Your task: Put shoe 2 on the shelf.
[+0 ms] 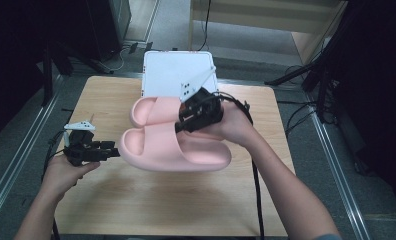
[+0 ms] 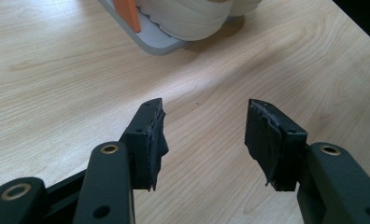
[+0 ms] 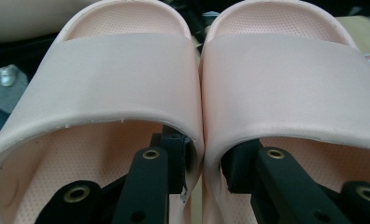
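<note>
Forearms enter the high view from the bottom edge, one per side.

L hand-held gripper (image 1: 117, 150): held low at the L side of the table (image 1: 136, 200), pointing toward the slippers. Jaws stand apart, nothing between them; in the left gripper view, bare wood shows through the gap between the pads (image 2: 155, 140). Tips sit just beside the heel end of the near slipper (image 1: 171, 150); contact can't be confirmed.

R hand-held gripper (image 1: 182, 121): gripped by the R hand (image 1: 236, 125), positioned over the pair of pink slippers. In the right gripper view, one jaw goes inside each slipper, under the strap, w/ the two adjoining inner side walls (image 3: 201, 154) pinched together between the pads. Jaws are clamped on both slippers at once.

Slippers: the pair sits side by side, sides touching, approx. mid-table. Far slipper (image 1: 151, 111) lies toward the white tray. Whether the soles rest on the table or hang clear can't be determined from the high view.

White tray (image 1: 166, 70): at the far table edge, overhanging it, directly behind the slippers.

Left gripper view, top edge: a grey base w/ an orange part (image 2: 127, 11) and a pale ribbed object on it; identity unclear.
</note>
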`<act>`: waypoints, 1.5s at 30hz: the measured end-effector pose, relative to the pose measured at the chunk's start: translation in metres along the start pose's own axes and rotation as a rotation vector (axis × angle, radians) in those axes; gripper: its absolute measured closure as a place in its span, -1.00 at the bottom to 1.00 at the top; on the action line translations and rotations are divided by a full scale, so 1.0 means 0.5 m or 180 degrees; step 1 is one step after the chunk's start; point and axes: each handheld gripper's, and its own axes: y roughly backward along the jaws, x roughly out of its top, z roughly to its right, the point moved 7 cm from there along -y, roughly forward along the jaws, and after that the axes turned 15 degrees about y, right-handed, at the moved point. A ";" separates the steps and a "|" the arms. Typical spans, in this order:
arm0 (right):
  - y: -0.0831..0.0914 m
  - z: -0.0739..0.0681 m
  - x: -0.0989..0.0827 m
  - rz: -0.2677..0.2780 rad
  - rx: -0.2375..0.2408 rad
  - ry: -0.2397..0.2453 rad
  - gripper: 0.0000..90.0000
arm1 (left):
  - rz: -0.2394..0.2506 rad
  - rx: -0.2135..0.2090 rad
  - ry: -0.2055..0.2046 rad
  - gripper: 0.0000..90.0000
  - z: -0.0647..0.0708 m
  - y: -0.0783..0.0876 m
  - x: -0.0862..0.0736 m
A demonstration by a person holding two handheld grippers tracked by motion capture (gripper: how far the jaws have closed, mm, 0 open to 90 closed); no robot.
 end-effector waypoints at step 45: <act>-0.028 0.431 -0.073 -0.0678 -0.2951 -0.3159 0.62 | -0.0043 -0.0307 -0.0051 0.06 0.011 -0.026 0.021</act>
